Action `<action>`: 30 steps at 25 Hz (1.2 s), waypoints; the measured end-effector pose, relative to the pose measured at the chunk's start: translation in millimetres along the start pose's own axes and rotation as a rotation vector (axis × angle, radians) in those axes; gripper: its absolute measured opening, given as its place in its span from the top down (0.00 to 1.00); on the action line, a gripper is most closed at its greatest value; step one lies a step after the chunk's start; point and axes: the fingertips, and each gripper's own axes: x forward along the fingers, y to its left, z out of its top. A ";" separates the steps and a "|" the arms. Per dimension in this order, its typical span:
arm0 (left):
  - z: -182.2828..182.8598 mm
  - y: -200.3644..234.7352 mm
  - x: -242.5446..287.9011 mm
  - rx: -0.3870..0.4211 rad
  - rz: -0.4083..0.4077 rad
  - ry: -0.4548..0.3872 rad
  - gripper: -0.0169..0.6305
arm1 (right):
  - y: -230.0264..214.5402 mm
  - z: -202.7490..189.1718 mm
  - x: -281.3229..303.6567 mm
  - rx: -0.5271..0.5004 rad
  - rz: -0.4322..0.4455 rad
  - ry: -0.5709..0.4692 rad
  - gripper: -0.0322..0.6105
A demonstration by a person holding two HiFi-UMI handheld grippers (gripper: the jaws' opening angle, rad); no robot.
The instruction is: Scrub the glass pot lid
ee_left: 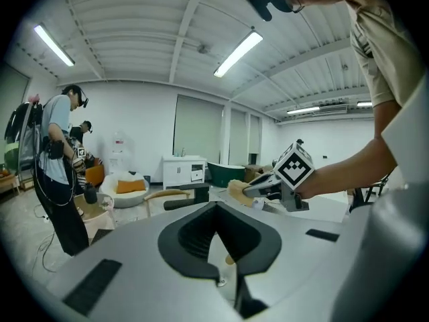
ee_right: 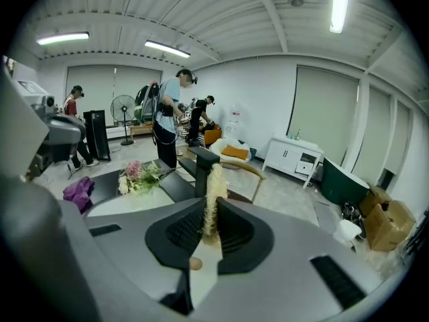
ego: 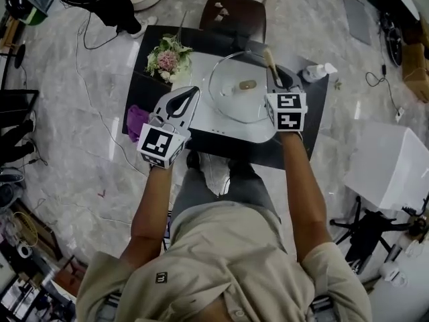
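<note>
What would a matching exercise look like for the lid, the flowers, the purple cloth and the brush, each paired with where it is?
Things:
1 lid
2 flowers
3 cloth
4 brush

Places:
A held in the right gripper
B left edge of the table, near side
C on the white mat, mid-table
D far left corner of the table

Pairs: 1-C, 2-D, 3-B, 4-A

Head view: high up, staring steeply down at the black table point(ego: 194, 45). Left gripper view: low over the tabletop, pointed sideways at the right gripper point(ee_left: 249, 190) and its brush point(ee_left: 234, 188). Right gripper view: low too, aimed across toward the flowers point(ee_right: 137, 175), same bunch seen from overhead.
</note>
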 end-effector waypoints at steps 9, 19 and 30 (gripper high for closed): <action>-53.4 1.8 28.8 -0.057 0.031 0.057 0.95 | -2.2 -64.9 77.6 -0.098 -0.042 0.090 0.89; -74.5 11.5 34.0 -0.079 0.032 0.078 0.95 | 22.2 -91.5 108.1 -0.133 -0.036 0.104 0.89; -91.6 22.8 21.8 -0.120 0.044 0.082 0.95 | 80.3 -134.6 133.3 -0.151 0.070 0.223 0.89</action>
